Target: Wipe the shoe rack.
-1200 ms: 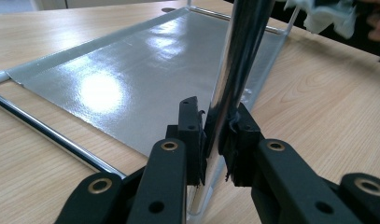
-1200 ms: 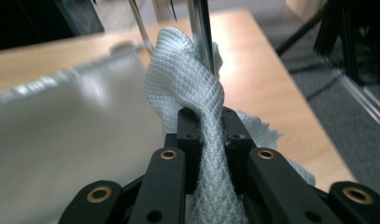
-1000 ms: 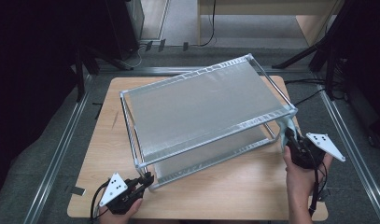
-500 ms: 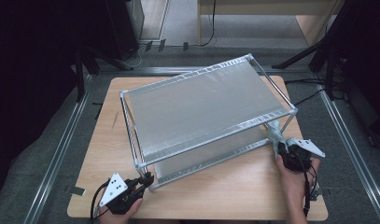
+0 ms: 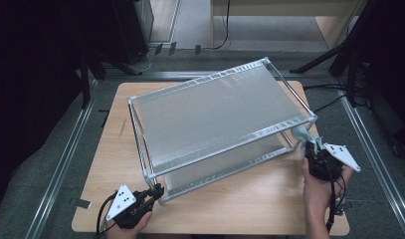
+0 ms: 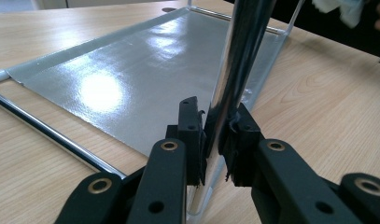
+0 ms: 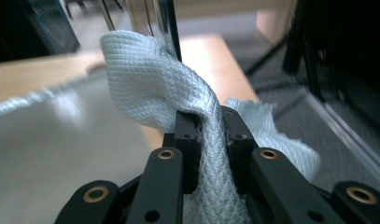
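Note:
A two-shelf metal rack (image 5: 215,114) with silvery sheet shelves stands askew on the wooden table (image 5: 250,209). My left gripper (image 5: 155,191) is at its front left corner, shut on the chrome upright post (image 6: 234,70) just above the table. In the left gripper view the jaws of that gripper (image 6: 215,135) pinch the post, with the lower shelf (image 6: 131,79) behind. My right gripper (image 5: 312,149) is at the rack's front right leg, shut on a pale blue-white waffle cloth (image 5: 304,134). In the right gripper view the cloth (image 7: 155,79) bulges out of the gripper (image 7: 211,126) against a blurred post (image 7: 171,23).
Aluminium rails (image 5: 65,164) run along both sides of the table, over grey floor. Black stand legs (image 5: 339,55) and cables lie at the back right. A strip of bare wood lies between the rack and the table's front edge.
My right gripper with the cloth has shifted a little along the rack's front right leg and sits slightly lower. The left gripper and the rack have stayed put.

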{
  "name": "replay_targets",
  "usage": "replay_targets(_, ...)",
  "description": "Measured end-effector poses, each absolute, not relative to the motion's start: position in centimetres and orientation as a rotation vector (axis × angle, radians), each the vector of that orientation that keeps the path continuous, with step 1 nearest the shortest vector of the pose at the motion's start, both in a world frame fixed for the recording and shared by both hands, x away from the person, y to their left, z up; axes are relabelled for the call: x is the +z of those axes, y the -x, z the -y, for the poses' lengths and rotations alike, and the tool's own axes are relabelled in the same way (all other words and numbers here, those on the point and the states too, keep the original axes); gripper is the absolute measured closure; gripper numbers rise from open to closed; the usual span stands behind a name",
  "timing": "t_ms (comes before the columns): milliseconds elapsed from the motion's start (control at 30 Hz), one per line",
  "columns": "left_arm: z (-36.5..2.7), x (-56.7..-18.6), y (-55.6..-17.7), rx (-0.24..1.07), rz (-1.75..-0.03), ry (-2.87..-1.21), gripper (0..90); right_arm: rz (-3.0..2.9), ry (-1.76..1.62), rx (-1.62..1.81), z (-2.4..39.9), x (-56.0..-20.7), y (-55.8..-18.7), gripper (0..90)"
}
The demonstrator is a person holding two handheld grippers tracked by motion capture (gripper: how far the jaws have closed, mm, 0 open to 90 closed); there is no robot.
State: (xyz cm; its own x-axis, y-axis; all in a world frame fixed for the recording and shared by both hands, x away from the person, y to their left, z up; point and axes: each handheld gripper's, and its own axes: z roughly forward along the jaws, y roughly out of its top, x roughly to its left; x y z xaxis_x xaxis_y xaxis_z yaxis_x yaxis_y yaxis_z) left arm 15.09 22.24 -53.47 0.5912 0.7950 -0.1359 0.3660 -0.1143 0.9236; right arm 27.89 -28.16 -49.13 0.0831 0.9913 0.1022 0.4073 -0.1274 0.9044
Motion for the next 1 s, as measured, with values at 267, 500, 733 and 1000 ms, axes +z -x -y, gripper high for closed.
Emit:
replay_targets(267,-22.3,-53.5,-15.1,0.485,-0.965,-1.714,78.7,-1.718,-1.523,1.021,23.7,-52.1,-29.5,77.2)
replay_targets(500,-22.2,-53.5,-15.0,0.477,-0.961,-1.717,78.7,-1.919,-1.440,0.951,21.4,-54.5,-30.6,80.1)
replay_targets(733,-22.1,-53.5,-15.0,0.468,-0.949,-1.720,78.6,-1.950,-1.440,0.948,21.7,-54.7,-30.4,80.7)
replay_targets(1000,-21.9,-53.4,-14.8,0.447,-0.857,-1.769,78.5,-1.953,-1.452,0.901,22.8,-54.5,-28.5,81.8)
